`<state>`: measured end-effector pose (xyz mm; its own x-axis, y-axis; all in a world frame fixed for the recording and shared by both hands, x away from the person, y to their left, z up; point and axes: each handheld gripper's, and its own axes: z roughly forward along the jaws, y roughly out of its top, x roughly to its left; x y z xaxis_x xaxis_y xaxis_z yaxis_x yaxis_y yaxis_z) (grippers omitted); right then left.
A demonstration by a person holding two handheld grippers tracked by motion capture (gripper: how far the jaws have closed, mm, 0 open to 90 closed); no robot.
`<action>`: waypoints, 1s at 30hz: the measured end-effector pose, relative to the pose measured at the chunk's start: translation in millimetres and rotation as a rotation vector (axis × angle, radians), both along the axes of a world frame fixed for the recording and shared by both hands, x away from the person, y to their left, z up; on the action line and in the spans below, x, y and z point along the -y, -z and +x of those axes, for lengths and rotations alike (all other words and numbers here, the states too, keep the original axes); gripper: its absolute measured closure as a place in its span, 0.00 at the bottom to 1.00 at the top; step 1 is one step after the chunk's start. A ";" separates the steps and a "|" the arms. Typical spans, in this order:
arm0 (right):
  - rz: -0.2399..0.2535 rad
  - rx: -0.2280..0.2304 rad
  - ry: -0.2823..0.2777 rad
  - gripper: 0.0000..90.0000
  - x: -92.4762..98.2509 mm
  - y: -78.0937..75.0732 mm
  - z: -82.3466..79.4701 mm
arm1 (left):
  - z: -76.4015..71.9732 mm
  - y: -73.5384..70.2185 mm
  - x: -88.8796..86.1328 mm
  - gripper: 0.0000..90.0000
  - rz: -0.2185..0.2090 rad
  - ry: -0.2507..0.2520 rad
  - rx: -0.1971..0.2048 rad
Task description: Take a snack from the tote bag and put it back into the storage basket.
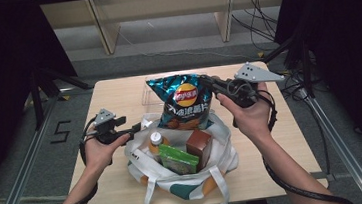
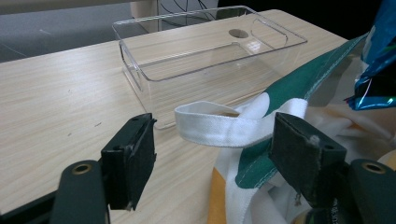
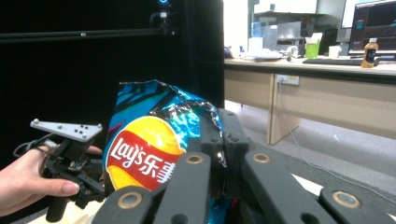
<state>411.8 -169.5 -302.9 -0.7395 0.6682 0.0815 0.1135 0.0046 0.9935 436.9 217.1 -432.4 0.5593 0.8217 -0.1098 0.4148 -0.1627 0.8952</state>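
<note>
Step in hand: by my reading, the chips bag (image 1: 185,101) is either going into or coming out of the tote bag (image 1: 183,174); the frames do not settle which.
Right gripper (image 1: 213,85): clenched on the chips bag's top edge, jaws pressed together on the foil in the right gripper view (image 3: 154,140).
Chips bag place: upright at 12 o'clock of the tote's mouth, its lower edge at the rim.
Left gripper (image 2: 212,149): jaws spread, nothing pinched; the white strap (image 2: 219,123) loops between them at the tote's 9 o'clock side, the right pad close against it.
Tote contents: 1 bottle (image 1: 156,142), 1 green packet (image 1: 178,158), 1 brown box (image 1: 199,145), packed tight.
Behind: clear tray (image 2: 205,51) at 12 o'clock on the table (image 1: 118,95).
Doing it well: pinch the strap and pull toward 9 o'clock to widen the mouth; keep the chips bag vertical, move slowly, avoid crushing it against the box.
</note>
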 end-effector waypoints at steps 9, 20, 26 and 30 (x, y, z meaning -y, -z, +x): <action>0.021 -0.006 0.009 1.00 0.7 -6.9 1.2 | 0.5 -0.7 -0.1 0.33 0.009 0.005 0.009; 0.021 0.011 0.034 1.00 1.4 -15.6 6.0 | 0.6 -0.8 0.0 0.33 -0.001 -0.001 0.007; 0.030 0.012 0.039 1.00 1.5 -19.8 8.8 | 0.3 -1.6 -0.2 0.33 0.001 -0.004 0.005; 0.034 0.024 0.043 1.00 1.9 -23.2 10.9 | 0.3 -1.9 -0.6 0.33 0.001 -0.005 0.009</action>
<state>422.7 -171.4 -279.7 -0.7124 0.6964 0.0868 0.0890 -0.0331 0.9955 437.3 217.7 -430.6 0.5561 0.8245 -0.1044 0.4077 -0.1612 0.8988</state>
